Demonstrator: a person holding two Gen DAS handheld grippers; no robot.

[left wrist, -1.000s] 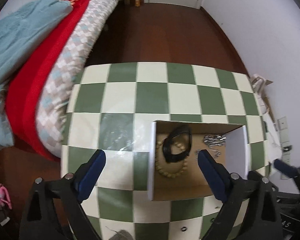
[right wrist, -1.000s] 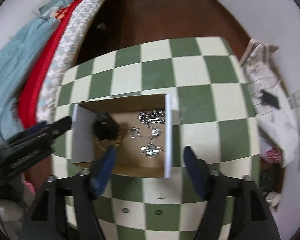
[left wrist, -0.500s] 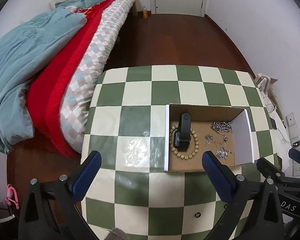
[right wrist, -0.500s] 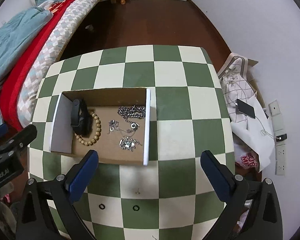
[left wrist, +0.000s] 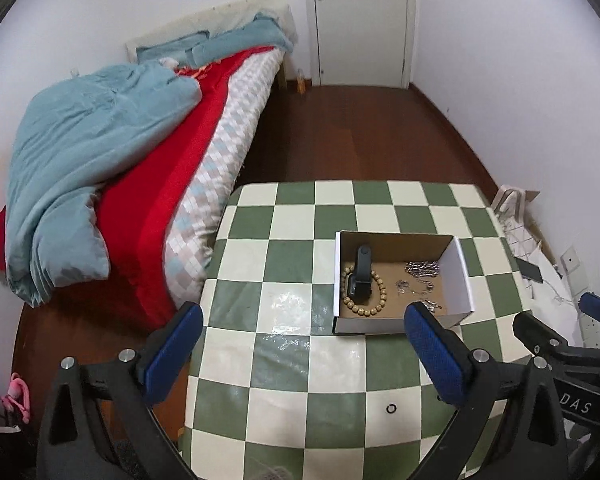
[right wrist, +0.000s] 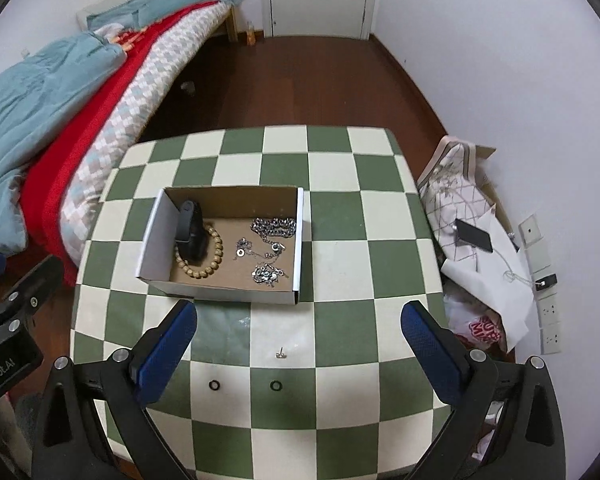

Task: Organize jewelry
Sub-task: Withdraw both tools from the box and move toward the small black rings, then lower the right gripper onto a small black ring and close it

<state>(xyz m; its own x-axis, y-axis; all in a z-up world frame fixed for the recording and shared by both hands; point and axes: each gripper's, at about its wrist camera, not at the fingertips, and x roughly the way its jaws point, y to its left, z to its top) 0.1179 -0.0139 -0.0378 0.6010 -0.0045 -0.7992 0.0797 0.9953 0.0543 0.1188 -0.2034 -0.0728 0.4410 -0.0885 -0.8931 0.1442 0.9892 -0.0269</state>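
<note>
Landmark: open cardboard box (right wrist: pixel 162 236) with white outer walls and a brown inside, on a glossy green-and-cream checked table (right wrist: pixel 340 264). Left of the box, the left gripper (left wrist: pixel 300 346) hangs over the table's left part, blue-padded fingers (left wrist: pixel 172 344) spread wide after just opening, nothing between them. Inside the box, left to right: black band (a watch or tracker, cannot tell) (right wrist: pixel 190 230) leaning on the left wall, round wooden bead bracelet (right wrist: pixel 208 258) around its base, tangled silver chains (right wrist: pixel 270 240) on the right half. Nearer than the box: one small metal stud (right wrist: pixel 281 354) and two tiny black rings (right wrist: pixel 214 385) loose on the table. The right gripper (right wrist: pixel 298 344) hovers there, jaws wide after just opening, empty.
</note>
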